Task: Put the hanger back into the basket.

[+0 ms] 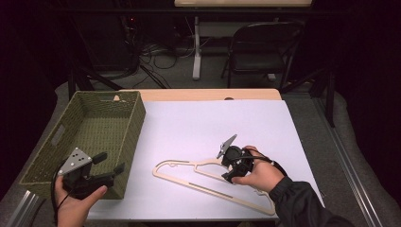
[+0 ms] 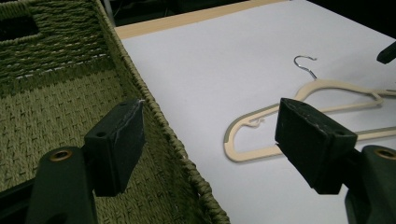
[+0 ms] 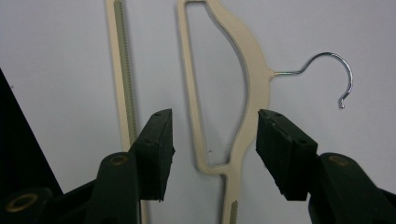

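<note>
A cream plastic hanger (image 1: pixel 213 190) with a metal hook (image 3: pixel 348 74) lies flat on the white table cover, near the front. My right gripper (image 1: pixel 230 176) points down at it, close to the hook end. In the right gripper view, the right gripper (image 3: pixel 215 140) stands open with its jaws on either side of the hanger's curved shoulder (image 3: pixel 254 70), and the pads are clear of it. My left gripper (image 1: pixel 110 162) is open and holds nothing, hovering at the front right corner of the green woven basket (image 1: pixel 137 123). From the left gripper view, the left gripper (image 2: pixel 210 135) straddles the basket wall (image 2: pixel 154 112), with the hanger (image 2: pixel 322 84) farther off.
The basket stands along the table's left side, and its inside looks bare. The white cover (image 1: pixel 213 123) stretches open behind the hanger. A folding chair (image 1: pixel 260 42) and cables lie beyond the table's far edge.
</note>
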The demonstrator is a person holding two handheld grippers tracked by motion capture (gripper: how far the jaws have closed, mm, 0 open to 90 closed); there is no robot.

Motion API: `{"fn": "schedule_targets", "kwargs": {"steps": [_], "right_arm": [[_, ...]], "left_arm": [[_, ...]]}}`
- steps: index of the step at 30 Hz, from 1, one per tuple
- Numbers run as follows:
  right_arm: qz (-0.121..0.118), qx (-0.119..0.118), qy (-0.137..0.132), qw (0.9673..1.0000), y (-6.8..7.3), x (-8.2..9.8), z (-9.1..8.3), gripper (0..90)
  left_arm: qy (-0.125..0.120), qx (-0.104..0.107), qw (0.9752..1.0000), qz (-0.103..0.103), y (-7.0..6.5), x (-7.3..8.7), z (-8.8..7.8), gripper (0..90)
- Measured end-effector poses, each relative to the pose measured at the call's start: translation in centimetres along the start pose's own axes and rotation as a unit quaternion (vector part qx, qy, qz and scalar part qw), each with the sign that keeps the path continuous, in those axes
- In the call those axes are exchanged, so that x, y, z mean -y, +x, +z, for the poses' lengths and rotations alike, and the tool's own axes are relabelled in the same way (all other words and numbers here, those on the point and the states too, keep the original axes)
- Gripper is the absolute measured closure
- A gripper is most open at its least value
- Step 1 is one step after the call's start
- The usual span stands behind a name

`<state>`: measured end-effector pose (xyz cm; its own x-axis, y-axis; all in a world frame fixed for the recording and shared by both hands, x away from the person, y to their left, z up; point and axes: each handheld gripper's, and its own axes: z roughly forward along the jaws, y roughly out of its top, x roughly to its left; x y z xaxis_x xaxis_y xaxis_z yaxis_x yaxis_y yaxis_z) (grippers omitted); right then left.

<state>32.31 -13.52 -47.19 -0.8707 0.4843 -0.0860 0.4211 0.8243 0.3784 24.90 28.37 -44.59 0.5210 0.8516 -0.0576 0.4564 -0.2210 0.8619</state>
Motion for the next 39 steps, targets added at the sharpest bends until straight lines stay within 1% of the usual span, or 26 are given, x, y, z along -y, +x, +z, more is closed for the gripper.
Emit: {"fn": "schedule_targets", "kwargs": {"steps": [2, 3, 4, 6, 7, 8, 9, 10, 14, 16, 18, 20, 21, 23, 24, 25, 26, 27, 28, 29, 30, 31, 33, 34, 36, 39], "right_arm": [[-0.002, -0.002, 0.004, 1.0, 0.0, -0.1, 0.2, 46.9], [-0.004, -0.005, 0.007, 1.0, 0.0, -0.2, 0.3, 49.5], [-0.007, -0.008, 0.015, 0.9998, -0.1, -0.2, 0.7, 49.6], [-0.014, 0.0, 0.03, 0.9995, -0.1, -0.3, 1.0, 49.6], [-0.015, -0.003, 0.027, 0.9995, -0.1, -0.3, 1.2, 49.8], [-0.021, 0.01, 0.038, 0.999, -0.1, -0.3, 1.3, 52.9], [-0.024, 0.011, 0.041, 0.9988, -0.1, -0.3, 1.4, 55.0], [-0.022, 0.004, 0.041, 0.9989, 0.0, -0.3, 1.6, 56.7], [-0.028, 0.006, 0.046, 0.9986, 0.1, -0.4, 1.8, 61.8], [-0.028, -0.001, 0.048, 0.9985, 0.1, -0.4, 1.9, 64.5], [-0.032, -0.006, 0.067, 0.9972, 0.1, -0.4, 2.2, 66.3], [-0.031, -0.003, 0.063, 0.9975, 0.1, -0.3, 2.5, 67.2], [-0.029, -0.01, 0.073, 0.9968, 0.1, -0.3, 2.6, 67.8], [-0.031, -0.011, 0.074, 0.9967, 0.1, -0.2, 3.0, 68.9], [-0.034, -0.011, 0.085, 0.9957, 0.1, -0.2, 3.2, 70.0], [-0.034, -0.011, 0.081, 0.9961, 0.1, -0.1, 3.4, 71.0], [-0.028, -0.027, 0.073, 0.9966, 0.1, -0.1, 3.6, 72.2], [-0.031, -0.025, 0.086, 0.9955, 0.1, -0.1, 3.5, 72.4], [-0.029, -0.023, 0.087, 0.9955, 0.1, -0.1, 3.7, 72.4], [-0.032, -0.026, 0.097, 0.9944, 0.0, -0.1, 3.8, 72.4], [-0.029, -0.029, 0.09, 0.9951, 0.0, 0.0, 4.0, 72.4], [-0.03, -0.03, 0.097, 0.9944, 0.0, 0.0, 4.1, 72.7], [-0.027, -0.031, 0.095, 0.9946, 0.0, 0.1, 4.2, 73.3], [-0.028, -0.034, 0.106, 0.9934, -0.1, 0.0, 4.3, 73.9], [-0.026, -0.034, 0.1, 0.9941, -0.1, 0.1, 4.5, 74.1], [-0.022, -0.038, 0.11, 0.9929, -0.2, 0.1, 4.6, 75.0]], "left_arm": [[0.0, 0.0, 1.0, 0.0, 0.0, 0.0, 0.0, 24.3], [0.001, 0.0, 1.0, 0.0, 0.0, 0.0, 0.0, 24.3], [0.001, 0.0, 1.0, -0.001, 0.0, 0.0, 0.0, 24.4], [0.001, 0.001, 1.0, -0.001, 0.0, 0.0, 0.0, 24.4], [0.001, 0.0, 1.0, -0.001, 0.0, 0.0, 0.1, 24.4], [0.001, 0.001, 1.0, 0.0, 0.0, 0.0, 0.1, 24.5], [0.001, 0.001, 1.0, 0.0, 0.0, 0.0, 0.1, 24.5], [0.002, 0.001, 1.0, 0.001, -0.1, 0.0, 0.1, 24.6], [0.003, 0.002, 1.0, 0.003, -0.1, 0.0, 0.2, 24.7], [0.003, 0.002, 1.0, 0.003, -0.1, 0.0, 0.2, 24.8], [0.003, 0.002, 1.0, 0.003, -0.1, 0.0, 0.2, 24.9], [0.003, 0.002, 1.0, 0.003, -0.1, 0.0, 0.2, 24.9], [0.003, 0.002, 1.0, 0.002, -0.1, 0.0, 0.2, 24.9], [0.003, 0.002, 1.0, 0.002, -0.1, 0.0, 0.2, 25.0], [0.003, 0.002, 1.0, 0.002, -0.1, 0.0, 0.2, 25.0], [0.003, 0.002, 1.0, 0.002, -0.1, 0.1, 0.3, 25.0], [0.003, 0.002, 1.0, 0.002, -0.1, 0.1, 0.3, 25.0], [0.003, 0.002, 1.0, 0.002, -0.1, 0.1, 0.3, 25.0], [0.003, 0.002, 1.0, 0.002, -0.1, 0.1, 0.3, 25.0], [0.003, 0.002, 1.0, 0.002, -0.1, 0.1, 0.3, 25.0], [0.004, 0.003, 1.0, 0.002, -0.1, 0.1, 0.3, 25.0], [0.004, 0.003, 1.0, 0.002, -0.1, 0.1, 0.3, 25.0], [0.005, 0.003, 1.0, 0.002, -0.1, 0.1, 0.3, 25.0], [0.005, 0.003, 1.0, 0.002, -0.1, 0.1, 0.4, 25.0], [0.006, 0.003, 1.0, 0.003, -0.1, 0.1, 0.4, 25.0], [0.006, 0.003, 1.0, 0.002, -0.1, 0.1, 0.4, 25.0]]}}
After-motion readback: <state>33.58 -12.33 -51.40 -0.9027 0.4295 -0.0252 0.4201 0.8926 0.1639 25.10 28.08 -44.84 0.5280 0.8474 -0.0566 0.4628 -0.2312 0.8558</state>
